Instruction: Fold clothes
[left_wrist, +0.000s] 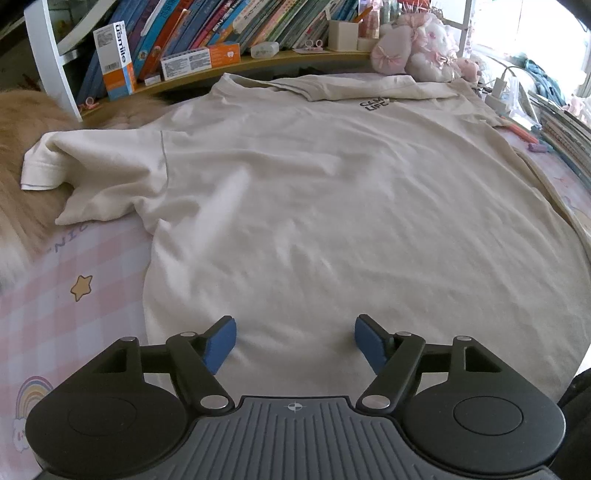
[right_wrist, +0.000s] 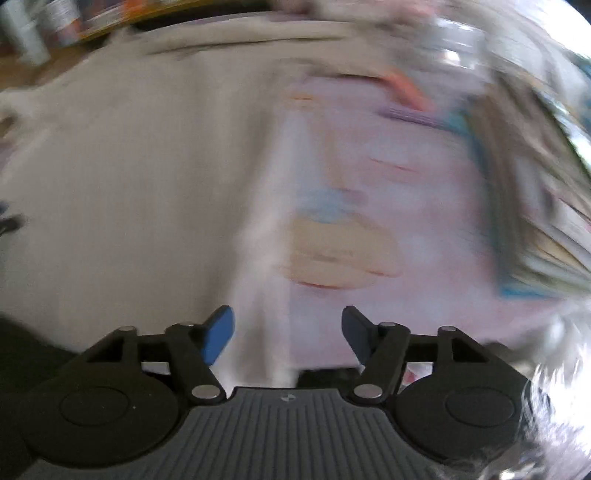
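Note:
A cream T-shirt (left_wrist: 314, 192) lies spread flat on a pink checked sheet (left_wrist: 55, 280). Its left sleeve (left_wrist: 85, 173) sticks out to the left, and the right sleeve (left_wrist: 354, 86) is folded over the chest near some black lettering. My left gripper (left_wrist: 295, 343) is open and empty, just above the shirt's near hem. The right wrist view is blurred by motion. My right gripper (right_wrist: 288, 336) is open and empty over the shirt's right edge (right_wrist: 255, 221), with the shirt (right_wrist: 129, 177) to its left and the sheet (right_wrist: 388, 166) to its right.
A wooden shelf (left_wrist: 258, 61) with books and boxes runs along the far side. A pink plush toy (left_wrist: 417, 51) sits at the back right. A furry tan animal (left_wrist: 22, 155) lies at the left. Stacked books and pens (left_wrist: 554, 133) line the right edge.

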